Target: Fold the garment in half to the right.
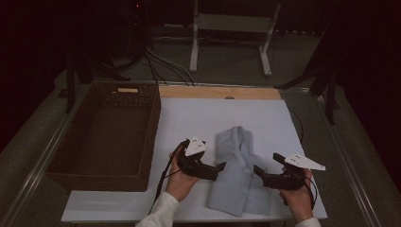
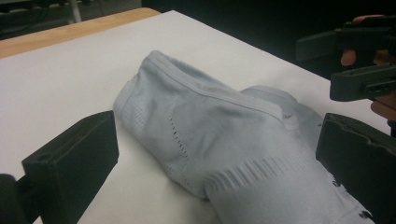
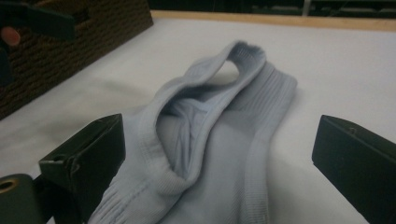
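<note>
Two grippers — left gripper (image 1: 222, 165) and right gripper (image 1: 256, 169) — flank the folded pale-blue garment (image 1: 238, 168) lying mid-table (image 1: 198, 113), jaws apart on both, probably lined up to pinch its edges for the wicker basket (image 1: 106, 135) sitting alongside.

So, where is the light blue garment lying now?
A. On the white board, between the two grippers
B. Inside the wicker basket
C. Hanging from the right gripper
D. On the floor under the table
A: the high view shows the light blue garment flat on the white board, with the left gripper and right gripper on either side, jaws open; the wicker basket stands apart.
</note>
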Tool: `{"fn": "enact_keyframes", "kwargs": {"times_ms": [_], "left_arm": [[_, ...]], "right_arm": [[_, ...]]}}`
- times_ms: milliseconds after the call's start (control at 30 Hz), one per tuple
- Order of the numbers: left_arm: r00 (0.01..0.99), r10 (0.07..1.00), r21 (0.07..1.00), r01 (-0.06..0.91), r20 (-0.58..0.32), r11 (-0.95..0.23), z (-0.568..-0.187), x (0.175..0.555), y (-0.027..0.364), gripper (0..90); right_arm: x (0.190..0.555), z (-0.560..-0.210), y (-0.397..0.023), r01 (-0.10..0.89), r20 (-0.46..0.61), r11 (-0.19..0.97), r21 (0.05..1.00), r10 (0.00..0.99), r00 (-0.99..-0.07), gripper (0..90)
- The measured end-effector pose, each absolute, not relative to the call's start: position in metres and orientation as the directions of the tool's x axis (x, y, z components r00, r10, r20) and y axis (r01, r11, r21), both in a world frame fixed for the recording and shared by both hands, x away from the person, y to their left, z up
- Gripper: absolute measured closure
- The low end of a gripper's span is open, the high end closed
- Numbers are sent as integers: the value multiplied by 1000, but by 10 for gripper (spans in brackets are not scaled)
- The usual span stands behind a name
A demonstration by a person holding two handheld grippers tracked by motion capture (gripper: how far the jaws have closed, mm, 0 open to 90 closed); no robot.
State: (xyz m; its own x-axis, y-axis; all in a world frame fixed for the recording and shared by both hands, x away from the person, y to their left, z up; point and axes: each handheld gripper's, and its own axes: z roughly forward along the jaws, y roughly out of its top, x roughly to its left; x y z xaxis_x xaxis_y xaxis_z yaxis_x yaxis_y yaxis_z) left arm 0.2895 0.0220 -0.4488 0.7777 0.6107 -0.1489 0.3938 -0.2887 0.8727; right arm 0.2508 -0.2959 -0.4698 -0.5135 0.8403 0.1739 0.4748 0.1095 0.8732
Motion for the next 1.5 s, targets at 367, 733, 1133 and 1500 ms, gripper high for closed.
{"fn": "enact_keyframes", "kwargs": {"times_ms": [367,733,1133,1500], "left_arm": [[770,624,867,393,-130,-305,-447,287,30,0],[759,638,871,395,-130,-293,-445,286,40,0],[753,644,873,397,-135,-282,-444,287,42,0],[754,642,873,396,-135,-283,-443,286,43,0]], "right_arm": [[253,-471,-288,527,179,168,833,819,-545,84],[255,-474,-278,551,155,226,803,814,-560,263],[259,-481,-268,580,154,273,767,800,-580,242],[264,-488,-265,641,206,290,710,786,-583,479]]}}
